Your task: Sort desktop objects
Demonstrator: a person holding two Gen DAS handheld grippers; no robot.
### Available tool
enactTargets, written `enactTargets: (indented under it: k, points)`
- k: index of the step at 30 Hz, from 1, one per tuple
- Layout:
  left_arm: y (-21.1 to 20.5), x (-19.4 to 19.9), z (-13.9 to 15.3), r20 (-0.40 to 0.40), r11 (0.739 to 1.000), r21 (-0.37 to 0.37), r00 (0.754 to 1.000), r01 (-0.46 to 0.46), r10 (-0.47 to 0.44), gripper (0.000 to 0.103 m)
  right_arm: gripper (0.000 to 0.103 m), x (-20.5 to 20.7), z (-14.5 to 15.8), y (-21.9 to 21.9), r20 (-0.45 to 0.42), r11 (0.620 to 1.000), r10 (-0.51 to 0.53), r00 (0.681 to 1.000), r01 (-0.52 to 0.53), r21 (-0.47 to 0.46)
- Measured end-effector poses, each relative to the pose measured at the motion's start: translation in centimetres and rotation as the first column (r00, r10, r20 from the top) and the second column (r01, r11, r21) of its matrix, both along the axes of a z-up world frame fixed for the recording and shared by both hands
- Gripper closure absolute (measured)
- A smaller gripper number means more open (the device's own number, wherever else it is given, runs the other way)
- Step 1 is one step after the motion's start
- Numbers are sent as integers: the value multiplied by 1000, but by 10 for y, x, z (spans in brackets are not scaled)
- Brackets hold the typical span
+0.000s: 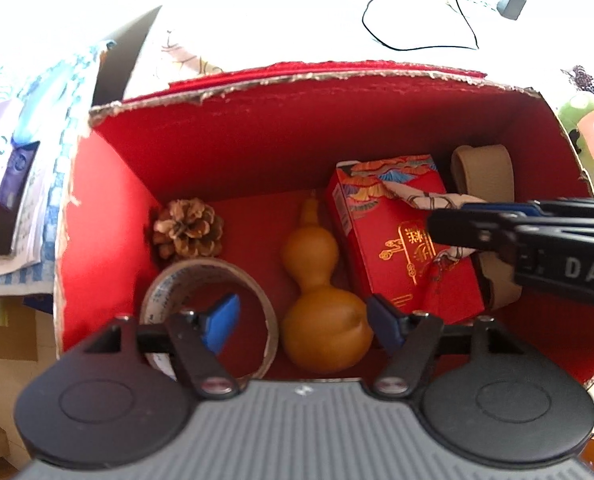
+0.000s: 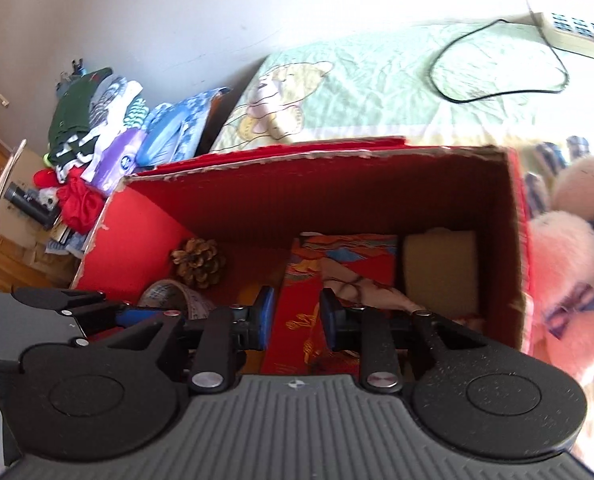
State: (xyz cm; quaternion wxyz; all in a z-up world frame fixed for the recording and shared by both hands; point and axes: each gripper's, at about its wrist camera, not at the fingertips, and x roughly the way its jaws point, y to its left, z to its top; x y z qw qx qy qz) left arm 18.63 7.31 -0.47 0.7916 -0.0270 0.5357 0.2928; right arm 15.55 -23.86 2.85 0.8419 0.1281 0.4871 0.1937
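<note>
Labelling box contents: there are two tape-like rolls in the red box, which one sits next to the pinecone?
The printed tape roll, at the box's left end just in front of the pinecone. The plain tan roll stands at the opposite end, behind the red carton.

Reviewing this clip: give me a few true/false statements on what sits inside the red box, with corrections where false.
1. A pine cone lies in the red box. True.
2. The gourd lies outside the box. False: it lies inside, between the tape roll and the red carton.
3. The tape roll lies against the box's right wall. False: it is near the left wall, by the pine cone.
4. A patterned cloth lies on the red carton. True.
</note>
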Motion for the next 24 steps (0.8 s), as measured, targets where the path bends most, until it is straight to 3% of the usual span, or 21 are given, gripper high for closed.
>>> enactTargets:
  k: [6, 15, 19, 22, 24]
  points:
    - [-16, -4, 8, 24, 998, 68, 1000, -6, 4, 35, 75, -14, 6, -9, -5, 999, -45, 999, 45, -8]
    - [-29, -11, 17, 32, 986, 128, 994, -103, 100, 33, 70, -33, 13, -9, 24, 997, -62, 998, 63, -33]
    - [-39, -16, 22, 40, 978, 161, 991, -129, 124, 27, 71, -40, 15, -10, 27, 998, -55, 998, 56, -38]
    - [-49, -19, 23, 39, 970, 198, 990, -138, 133, 15, 71, -46, 17, -14, 28, 998, -55, 998, 56, -28]
    - [-55, -22, 25, 50, 969, 204, 990, -142, 135, 15, 71, -50, 20, -14, 34, 998, -54, 998, 55, -34]
